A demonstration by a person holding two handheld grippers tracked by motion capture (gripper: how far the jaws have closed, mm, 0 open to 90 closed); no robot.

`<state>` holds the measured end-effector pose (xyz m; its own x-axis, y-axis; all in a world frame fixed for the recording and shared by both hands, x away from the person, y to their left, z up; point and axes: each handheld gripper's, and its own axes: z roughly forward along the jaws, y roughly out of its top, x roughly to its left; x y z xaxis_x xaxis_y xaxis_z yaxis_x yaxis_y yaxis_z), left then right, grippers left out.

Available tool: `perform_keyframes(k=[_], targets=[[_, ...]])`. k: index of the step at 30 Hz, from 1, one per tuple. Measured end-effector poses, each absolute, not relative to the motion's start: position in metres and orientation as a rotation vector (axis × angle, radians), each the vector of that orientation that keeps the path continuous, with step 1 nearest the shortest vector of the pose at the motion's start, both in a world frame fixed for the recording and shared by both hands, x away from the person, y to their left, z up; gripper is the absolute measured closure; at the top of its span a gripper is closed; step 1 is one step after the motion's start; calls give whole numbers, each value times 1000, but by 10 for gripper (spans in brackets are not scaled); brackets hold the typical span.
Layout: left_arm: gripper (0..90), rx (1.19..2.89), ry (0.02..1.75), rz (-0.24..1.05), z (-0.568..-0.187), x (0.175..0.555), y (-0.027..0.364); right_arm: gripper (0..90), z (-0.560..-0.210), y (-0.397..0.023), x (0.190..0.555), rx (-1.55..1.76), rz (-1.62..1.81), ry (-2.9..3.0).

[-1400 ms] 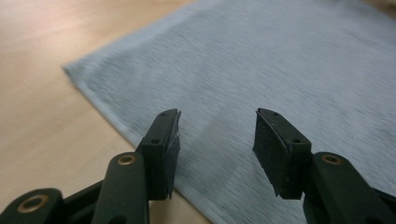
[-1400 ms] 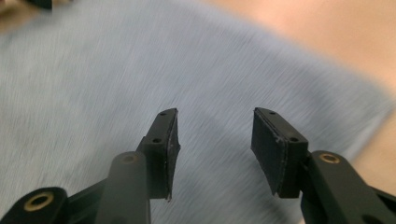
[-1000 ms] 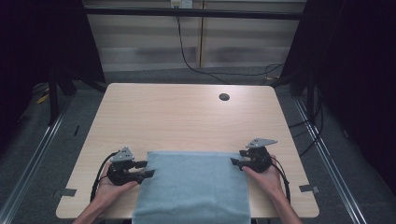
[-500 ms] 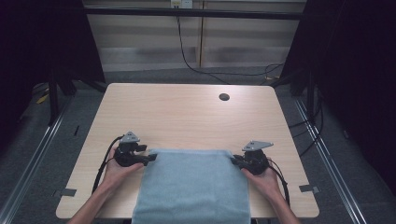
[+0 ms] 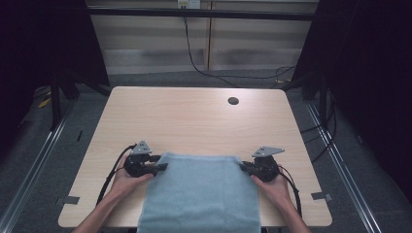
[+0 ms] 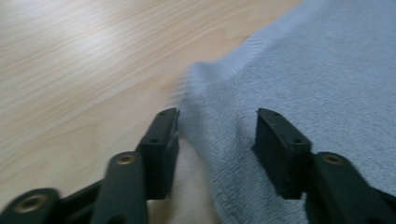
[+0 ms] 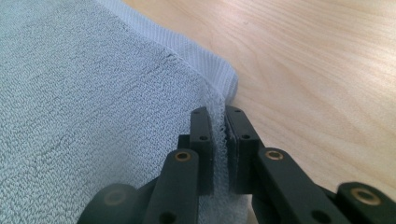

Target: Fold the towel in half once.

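While the right gripper [image 7: 219, 116] already pinches the towel's [image 5: 201, 194] far right corner, the left gripper [image 6: 217, 130], moved in since a second ago, has been closing astride the far left corner, not yet gripping.

A light wooden table [image 5: 194, 121] stands in the middle of the frame, with a round hole [image 5: 233, 101] near its upper right corner. Grey floor [image 5: 43, 160] surrounds it. A pale wall [image 5: 155, 43] with a black cable [image 5: 194, 53] lies at the top; dark curtains [image 5: 369, 73] hang at both sides.
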<state>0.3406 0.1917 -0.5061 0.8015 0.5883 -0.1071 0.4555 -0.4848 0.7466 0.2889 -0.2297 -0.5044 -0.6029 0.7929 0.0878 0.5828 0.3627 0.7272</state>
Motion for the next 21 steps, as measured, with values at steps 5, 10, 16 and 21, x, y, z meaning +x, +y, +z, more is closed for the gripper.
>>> perform_keyframes(k=[5, 10, 16, 21], targets=[[820, 2154, 765, 133, -506, 339, 192, 838, -504, -231, 289, 1273, 1125, 2354], [828, 2085, 768, 67, -502, 341, 201, 843, -502, -237, 293, 1309, 1217, 2349], [833, 1995, 759, 37, -485, 337, 213, 852, -483, -243, 292, 1300, 1372, 2297], [834, 1984, 727, 75, -466, 340, 213, 856, -458, -238, 293, 1207, 1422, 2272]])
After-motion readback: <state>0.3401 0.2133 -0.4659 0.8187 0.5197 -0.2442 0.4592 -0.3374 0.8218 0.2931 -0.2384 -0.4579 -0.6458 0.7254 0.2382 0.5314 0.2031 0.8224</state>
